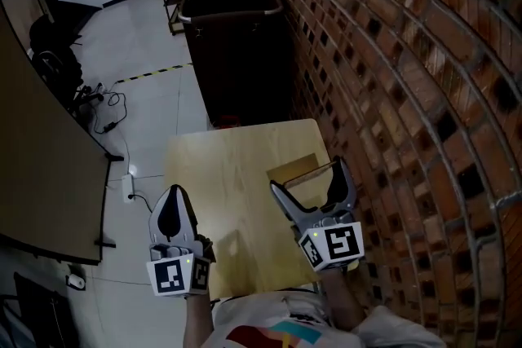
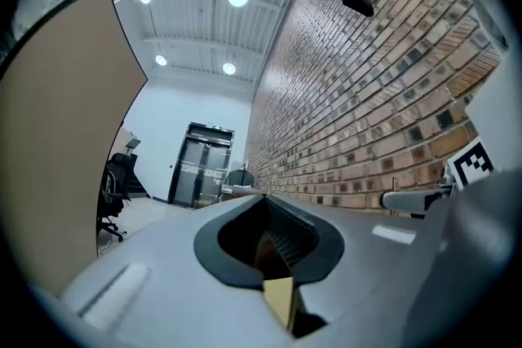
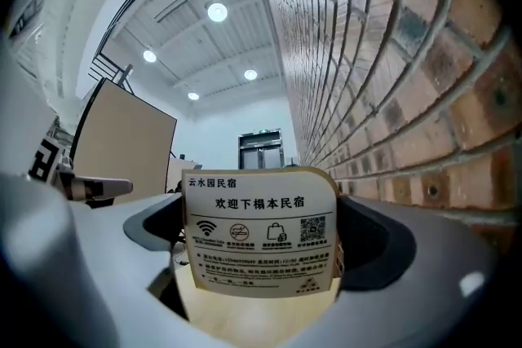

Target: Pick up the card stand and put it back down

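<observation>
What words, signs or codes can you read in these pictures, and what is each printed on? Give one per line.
"云水园民宿": top left of the card stand.
"欢迎下榻本民宿": the card stand's headline.
Wi-Fi, no-smoking and bag icons and a QR code: the row under the headline.
Fine print below the icons: too small to read.
Marker cubes: black-and-white patterns only, no words.

the card stand bears a printed card: small at top left "云水因民宿", under it the heading "欢迎下榻本民宿". below a rule stand a wi-fi sign, a no-smoking sign, a bag sign and a qr code. the finer lines beneath are too small to read. the cubes show square black-and-white markers.
</observation>
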`<state>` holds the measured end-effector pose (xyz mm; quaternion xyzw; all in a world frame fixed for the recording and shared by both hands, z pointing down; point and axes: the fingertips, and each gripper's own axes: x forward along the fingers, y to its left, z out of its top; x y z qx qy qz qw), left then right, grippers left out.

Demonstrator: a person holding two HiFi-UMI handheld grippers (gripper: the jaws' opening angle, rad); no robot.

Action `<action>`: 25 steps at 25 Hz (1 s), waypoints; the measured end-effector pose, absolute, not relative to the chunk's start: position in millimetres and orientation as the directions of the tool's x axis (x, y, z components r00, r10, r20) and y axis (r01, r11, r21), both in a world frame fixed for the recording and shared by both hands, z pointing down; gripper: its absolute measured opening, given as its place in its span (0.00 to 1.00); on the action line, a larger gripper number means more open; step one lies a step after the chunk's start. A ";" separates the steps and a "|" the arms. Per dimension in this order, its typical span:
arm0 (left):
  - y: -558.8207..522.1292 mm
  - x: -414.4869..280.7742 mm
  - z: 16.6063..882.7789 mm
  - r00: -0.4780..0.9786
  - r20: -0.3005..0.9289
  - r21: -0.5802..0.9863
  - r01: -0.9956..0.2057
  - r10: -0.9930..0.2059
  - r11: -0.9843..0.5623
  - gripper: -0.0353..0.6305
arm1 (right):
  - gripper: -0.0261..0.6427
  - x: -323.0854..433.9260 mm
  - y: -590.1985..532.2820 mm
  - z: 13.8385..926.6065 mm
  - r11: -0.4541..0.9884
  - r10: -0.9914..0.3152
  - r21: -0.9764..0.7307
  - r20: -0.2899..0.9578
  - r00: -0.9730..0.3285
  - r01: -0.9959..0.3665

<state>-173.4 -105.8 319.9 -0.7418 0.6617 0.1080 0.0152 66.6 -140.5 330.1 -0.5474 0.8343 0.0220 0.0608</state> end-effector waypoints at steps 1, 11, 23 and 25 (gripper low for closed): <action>-104.1 -171.8 318.8 0.105 -0.183 0.119 -0.985 -0.977 -0.128 0.06 | 0.89 67.8 -135.3 325.8 0.398 -0.910 -0.022 -0.134 -0.392 -0.917; -91.2 -163.5 308.8 0.127 -0.205 0.116 -0.981 -0.971 -0.153 0.06 | 0.89 71.1 -106.2 314.6 0.398 -0.907 -0.018 -0.159 -0.390 -0.917; -84.1 -164.3 303.7 0.120 -0.226 0.123 -0.981 -0.967 -0.150 0.06 | 0.89 74.9 -105.4 314.4 0.399 -0.907 -0.036 -0.162 -0.388 -0.916; -83.4 -165.6 303.7 0.118 -0.229 0.131 -0.980 -0.966 -0.151 0.06 | 0.89 75.3 -105.5 315.2 0.399 -0.908 -0.039 -0.160 -0.388 -0.916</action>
